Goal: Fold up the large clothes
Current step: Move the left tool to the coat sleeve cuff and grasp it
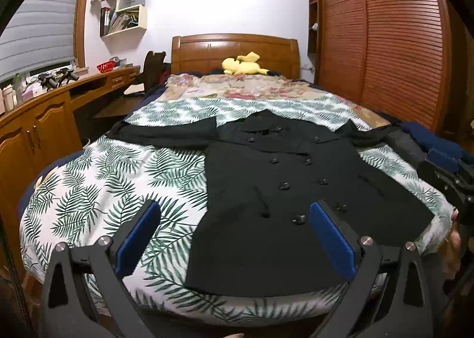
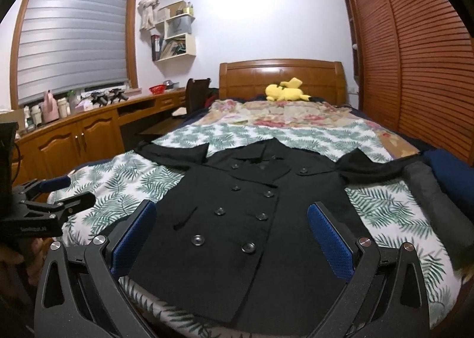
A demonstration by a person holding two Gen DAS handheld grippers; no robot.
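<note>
A black double-breasted coat (image 1: 275,189) (image 2: 246,204) lies flat, front up, on the leaf-print bedspread (image 1: 112,178) (image 2: 127,181), sleeves spread to both sides. My left gripper (image 1: 234,210) hovers open above the coat's lower hem with nothing between its blue pads (image 1: 136,237). My right gripper (image 2: 231,210) also stands open over the hem, its pads (image 2: 328,243) holding nothing. In the right wrist view the left gripper (image 2: 56,192) shows at the bed's left edge. The right gripper (image 1: 447,172) appears at the right edge of the left wrist view.
Folded dark grey (image 2: 435,201) and navy (image 2: 450,169) clothes lie on the bed's right side. A yellow plush toy (image 1: 243,64) (image 2: 286,90) rests by the headboard. A wooden desk (image 1: 44,118) runs along the left; a slatted wardrobe (image 1: 385,35) stands on the right.
</note>
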